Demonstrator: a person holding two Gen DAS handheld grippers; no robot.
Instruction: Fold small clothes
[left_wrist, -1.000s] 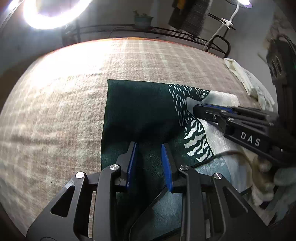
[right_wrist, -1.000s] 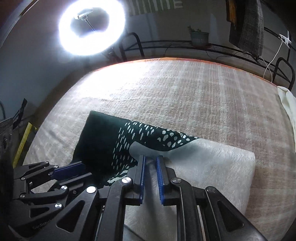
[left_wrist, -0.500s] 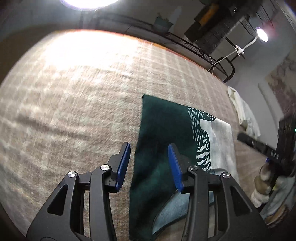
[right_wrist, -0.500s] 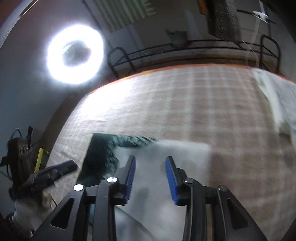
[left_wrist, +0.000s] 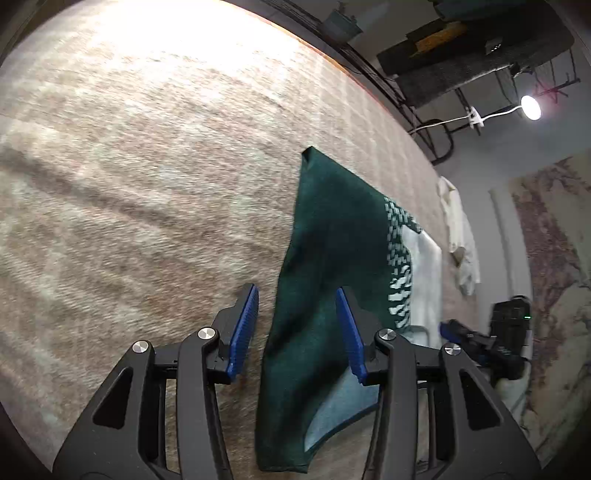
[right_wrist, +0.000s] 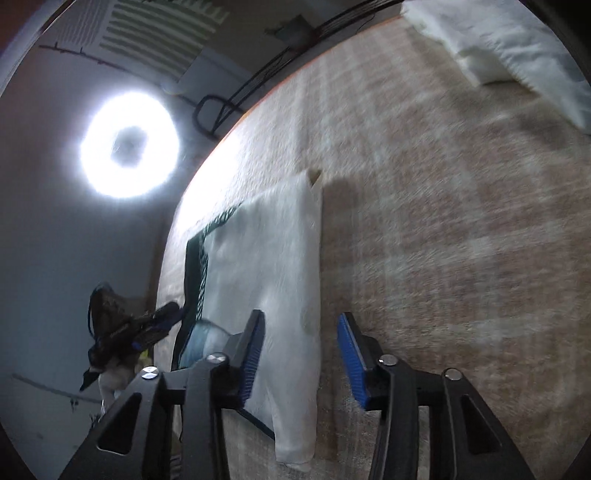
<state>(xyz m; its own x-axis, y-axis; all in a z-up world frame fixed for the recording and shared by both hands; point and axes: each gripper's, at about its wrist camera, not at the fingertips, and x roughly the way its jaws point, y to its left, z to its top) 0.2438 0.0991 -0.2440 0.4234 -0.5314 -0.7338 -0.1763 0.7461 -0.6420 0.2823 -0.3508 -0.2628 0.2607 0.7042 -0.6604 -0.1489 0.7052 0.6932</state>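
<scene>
**Grippers let go of folded garment and pull apart**

Both grippers, pressed into the cloth a second ago, now hang clear with jaws spread and nothing between them. The left gripper (left_wrist: 297, 330) has swung out over the garment's (left_wrist: 332, 266) dark green left edge; the right gripper (right_wrist: 301, 356) sits above its white right edge, straddling the border with the plaid table cover (right_wrist: 443, 221). The garment lies flat on the cover as a narrow rectangle, dark green on its left, a spotted band in the middle, white on its right. A second pale cloth (right_wrist: 517, 48) lies well beyond the garment's right side. The release suggests this fold is set; judging by the long shape left, a further fold across its length may follow.
</scene>
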